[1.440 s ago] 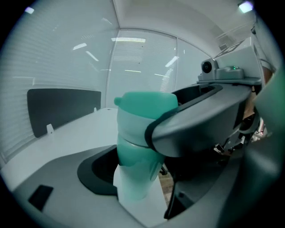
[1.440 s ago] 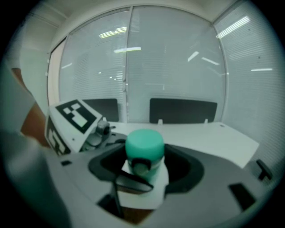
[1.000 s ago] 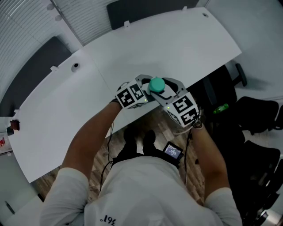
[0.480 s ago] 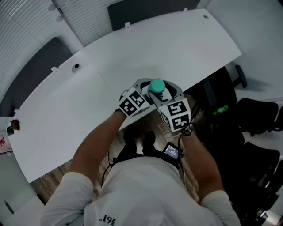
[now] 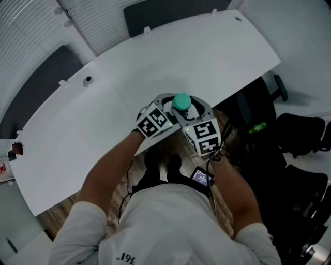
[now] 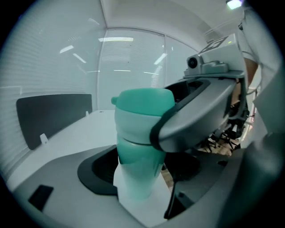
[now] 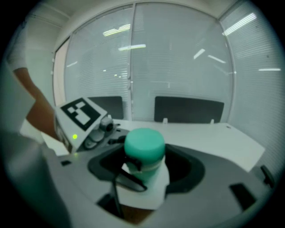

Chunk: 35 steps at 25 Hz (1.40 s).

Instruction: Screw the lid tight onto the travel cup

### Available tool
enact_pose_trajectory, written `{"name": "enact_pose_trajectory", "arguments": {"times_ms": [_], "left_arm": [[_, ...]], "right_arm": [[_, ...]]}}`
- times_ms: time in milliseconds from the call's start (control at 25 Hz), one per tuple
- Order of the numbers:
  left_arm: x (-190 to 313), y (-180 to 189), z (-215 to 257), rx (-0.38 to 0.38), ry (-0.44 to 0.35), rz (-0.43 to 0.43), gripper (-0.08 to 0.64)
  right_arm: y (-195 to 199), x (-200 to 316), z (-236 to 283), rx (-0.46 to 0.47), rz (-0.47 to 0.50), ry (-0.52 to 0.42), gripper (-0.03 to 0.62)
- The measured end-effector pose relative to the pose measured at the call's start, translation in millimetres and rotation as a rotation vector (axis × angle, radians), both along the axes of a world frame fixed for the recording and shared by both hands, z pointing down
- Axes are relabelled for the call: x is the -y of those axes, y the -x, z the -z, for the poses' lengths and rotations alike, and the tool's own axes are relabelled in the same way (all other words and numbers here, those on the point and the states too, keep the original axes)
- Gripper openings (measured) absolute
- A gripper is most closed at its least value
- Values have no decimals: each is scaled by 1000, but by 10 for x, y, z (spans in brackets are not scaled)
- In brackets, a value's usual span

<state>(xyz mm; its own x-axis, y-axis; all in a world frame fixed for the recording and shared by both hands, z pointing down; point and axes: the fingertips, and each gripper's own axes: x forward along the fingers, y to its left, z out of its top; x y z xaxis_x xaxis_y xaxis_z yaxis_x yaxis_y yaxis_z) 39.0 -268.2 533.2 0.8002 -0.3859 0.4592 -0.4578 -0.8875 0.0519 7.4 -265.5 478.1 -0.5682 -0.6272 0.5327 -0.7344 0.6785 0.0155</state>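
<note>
**A:** ok, starting closest to the camera, what've we got?

**B:** a person point(image 5: 165, 222) in a white shirt, reaching forward, with a little lit screen point(image 5: 201, 177) hanging by the waist. Just past that, the two claws meet right at the near edge of the white table point(image 5: 207, 57).

**A:** and the travel cup?

**B:** the travel cup point(image 6: 136, 173) stands upright on that near edge with the teal lid point(image 7: 144, 144) sitting on top. The left gripper point(image 6: 141, 178) comes in low from the left and looks clamped round the cup's body, which sits right in the curved hollow of its jaws. The right gripper point(image 7: 144, 164) comes in from the right and higher up, with its jaws spread wide and wrapped round the lid. In the left gripper view its black pad lies right against the lid's side, so I'd call that a grip on the lid, not a loose hover.

**A:** anything further back?

**B:** the tabletop runs on past the cup, with a small round hole point(image 5: 88, 80) off to the left. Two dark panels point(image 5: 170, 13) stand at its far edge, and behind those it's blinds point(image 7: 178, 58). There's an office chair point(image 5: 305, 137) off to the right, well apart from all of it.
</note>
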Motion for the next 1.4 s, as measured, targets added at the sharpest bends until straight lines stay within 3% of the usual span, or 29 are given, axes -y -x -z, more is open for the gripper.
{"name": "enact_pose_trajectory", "arguments": {"times_ms": [120, 240, 640, 880, 1000, 1240, 1400], "left_arm": [[-51, 12, -9, 50, 7, -129, 330], [-38, -2, -6, 74, 13, -155, 328], [58, 27, -5, 29, -20, 96, 328], [70, 24, 4, 1, -27, 137, 328], [55, 23, -1, 0, -23, 95, 328], [-83, -50, -8, 33, -9, -130, 328], [-79, -48, 0, 32, 4, -142, 328]], "right_arm": [[50, -30, 13, -1, 142, 8, 291], [52, -22, 17, -10, 196, 18, 291], [23, -18, -16, -21, -18, -16, 282], [-4, -34, -15, -21, -87, -16, 279], [30, -42, -20, 2, -17, 10, 280], [130, -34, -15, 20, 230, 73, 328], [178, 0, 7, 31, 234, 106, 327]]}}
